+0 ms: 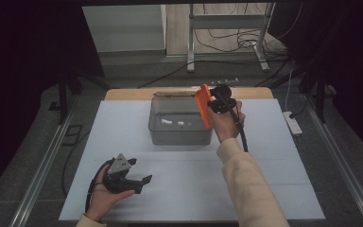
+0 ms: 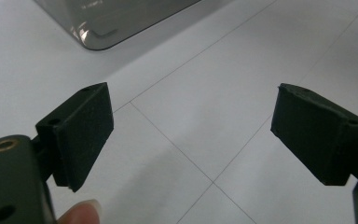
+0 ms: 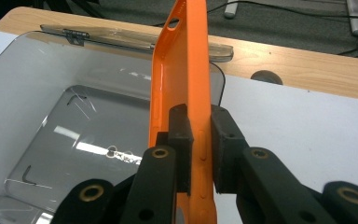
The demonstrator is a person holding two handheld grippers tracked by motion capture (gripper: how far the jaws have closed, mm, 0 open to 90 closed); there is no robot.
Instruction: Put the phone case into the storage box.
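An orange phone case [image 1: 203,106] [image 3: 186,79] stands on edge above the right rim of a clear grey plastic box [image 1: 179,124] [image 3: 65,126]. My right gripper [image 1: 211,105] [image 3: 201,149] is shut on the case's side wall, both pads pressed against it. The box holds nothing but reflections, and its open lid [image 3: 135,39] lies behind it. Near the table's front left, my left gripper [image 1: 139,182] [image 2: 191,135] rests in an upturned hand. Its jaws stand wide open over the bare white surface, with a corner of the box [image 2: 107,23] ahead.
White sheets cover the table [image 1: 264,189], with a wooden strip [image 1: 255,92] along the far edge. A power strip [image 1: 293,122] lies on the floor to the right. Metal stand legs and cables [image 1: 227,42] are behind the table.
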